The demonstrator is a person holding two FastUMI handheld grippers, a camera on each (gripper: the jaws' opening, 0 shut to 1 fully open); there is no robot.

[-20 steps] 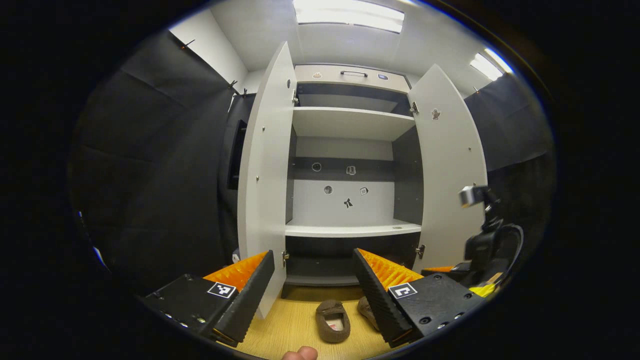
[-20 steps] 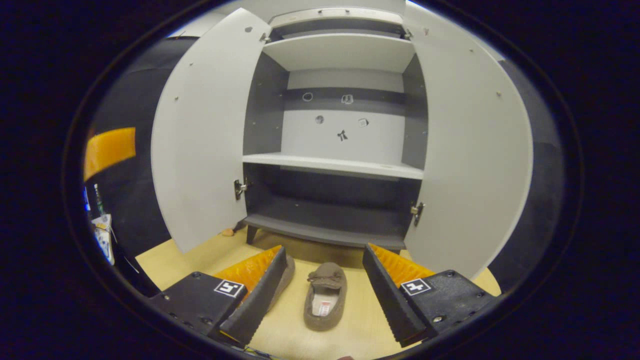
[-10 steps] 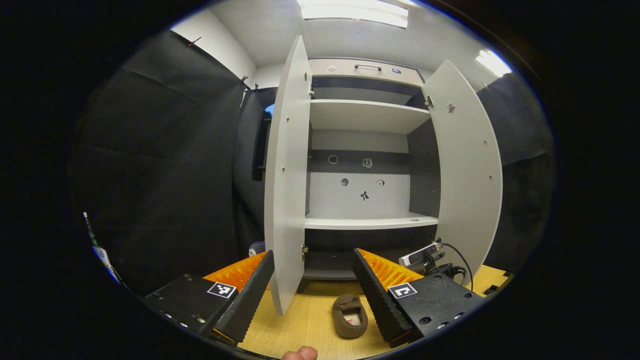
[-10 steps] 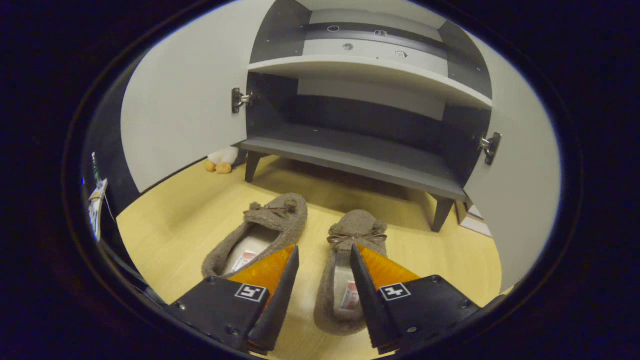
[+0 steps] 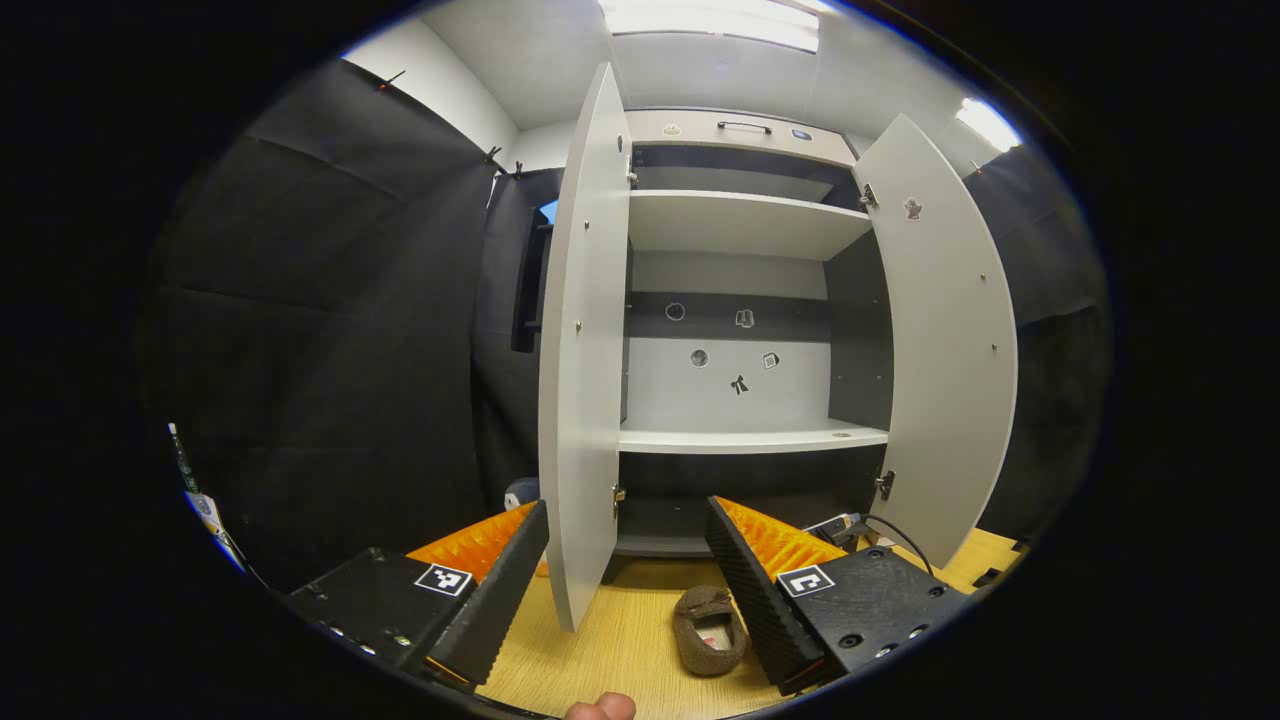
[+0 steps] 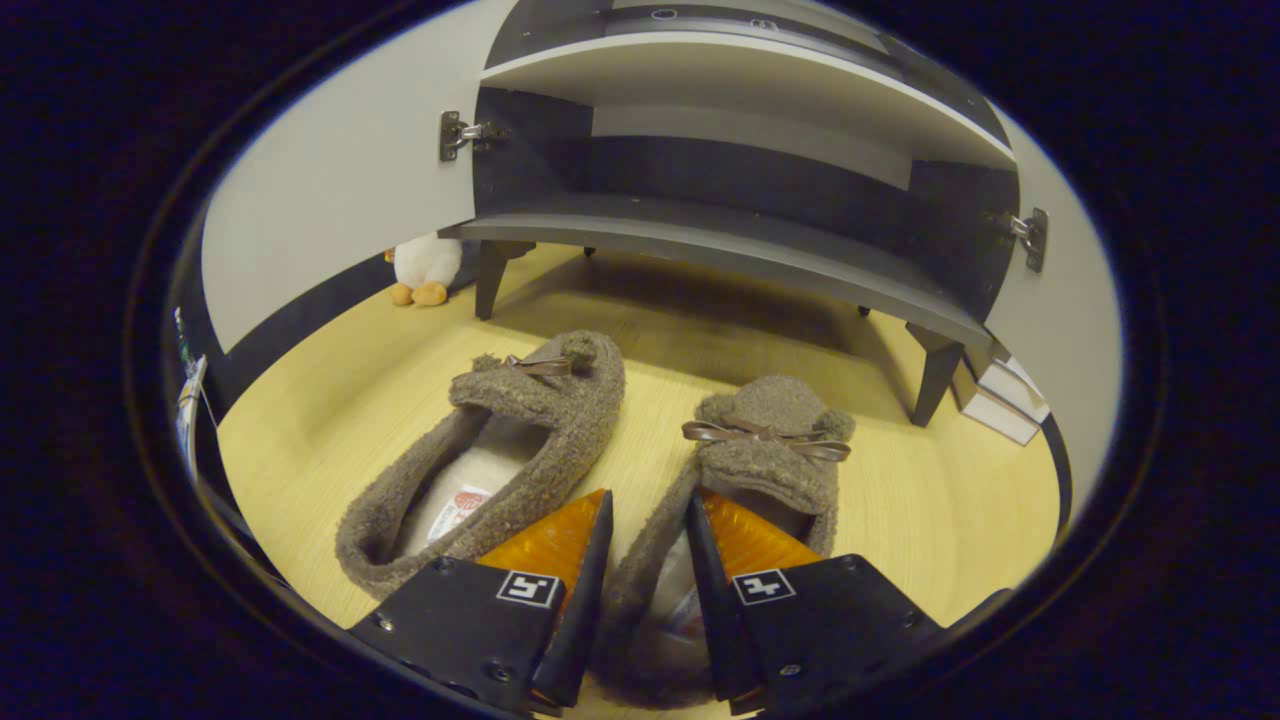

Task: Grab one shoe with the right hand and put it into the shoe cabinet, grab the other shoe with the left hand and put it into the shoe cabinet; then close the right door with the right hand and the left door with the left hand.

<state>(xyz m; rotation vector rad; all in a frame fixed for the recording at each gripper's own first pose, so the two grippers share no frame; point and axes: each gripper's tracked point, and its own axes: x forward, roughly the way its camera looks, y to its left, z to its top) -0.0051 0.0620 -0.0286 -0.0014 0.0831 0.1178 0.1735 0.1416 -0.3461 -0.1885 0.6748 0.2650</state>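
Right gripper view: right gripper (image 6: 645,590) fingers narrowed onto right slipper (image 6: 760,455) side wall, lower than before. Left gripper view: left gripper (image 5: 628,580) wide, cabinet (image 5: 740,225) doors open.

Each gripper, the left gripper (image 5: 627,565) and the right gripper (image 6: 645,590), ends in two wedge-shaped fingers with ribbed inner faces. These sit on flat black blocks fixed with small dark screws, and each block carries a square black-and-white marker. A fingertip (image 5: 600,708) peeks in at the left gripper view's bottom edge.
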